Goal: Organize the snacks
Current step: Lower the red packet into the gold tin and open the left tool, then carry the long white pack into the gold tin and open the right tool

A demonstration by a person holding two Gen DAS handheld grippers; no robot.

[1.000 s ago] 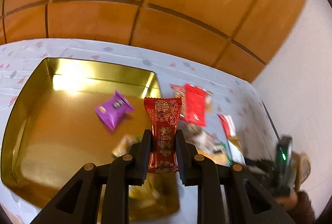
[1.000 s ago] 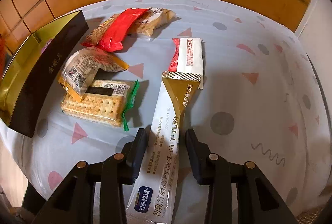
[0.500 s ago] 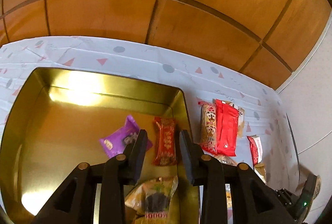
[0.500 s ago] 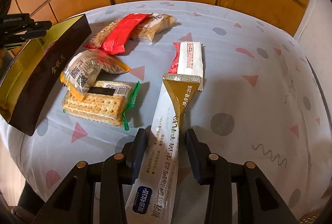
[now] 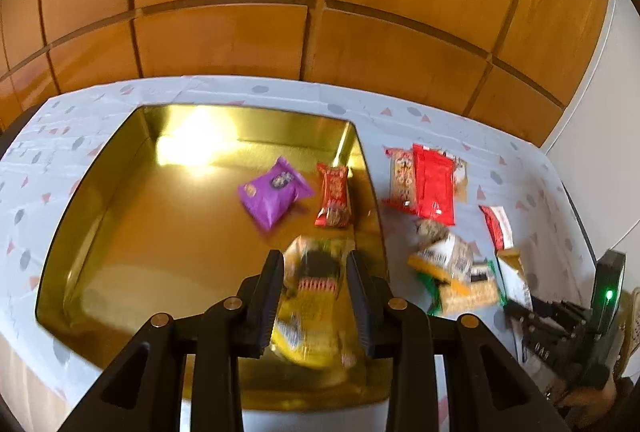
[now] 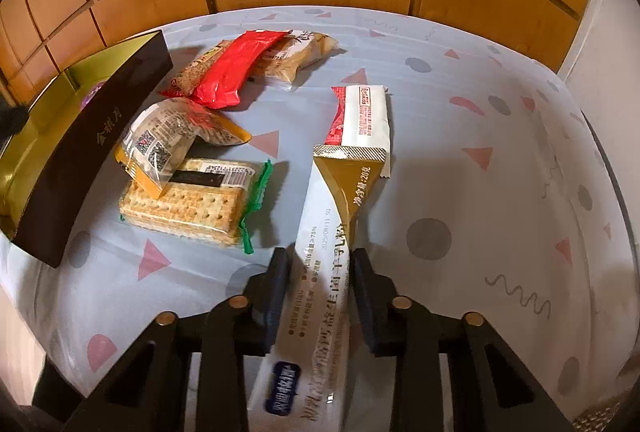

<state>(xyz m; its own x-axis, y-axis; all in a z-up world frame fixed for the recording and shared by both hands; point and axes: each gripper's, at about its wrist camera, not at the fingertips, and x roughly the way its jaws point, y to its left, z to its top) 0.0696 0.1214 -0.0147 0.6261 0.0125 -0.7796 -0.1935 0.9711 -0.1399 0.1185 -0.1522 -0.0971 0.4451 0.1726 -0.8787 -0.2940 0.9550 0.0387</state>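
The left gripper (image 5: 314, 286) hangs over the near right corner of the gold tin (image 5: 92, 191), its jaws apart and empty; beneath them a yellow snack bag (image 5: 310, 316) lies blurred on the tin floor; further in sit a purple packet (image 5: 274, 191) and a small red patterned packet (image 5: 333, 195), close beside each other near the right wall. The right gripper (image 6: 320, 286) stands over the patterned tablecloth (image 6: 480, 103) with its jaws parted either side of a long white and gold stick sachet (image 6: 324, 256), not pressing it as far as I can see; past its tip lies a red and white sachet (image 6: 364, 115); to the left lie a cracker pack (image 6: 188, 199), a clear crinkled bag (image 6: 172, 135) leaning on it, and a red wrapper (image 6: 232, 69) over two more packets; the tin's dark outer wall (image 6: 84, 147) bounds that side.
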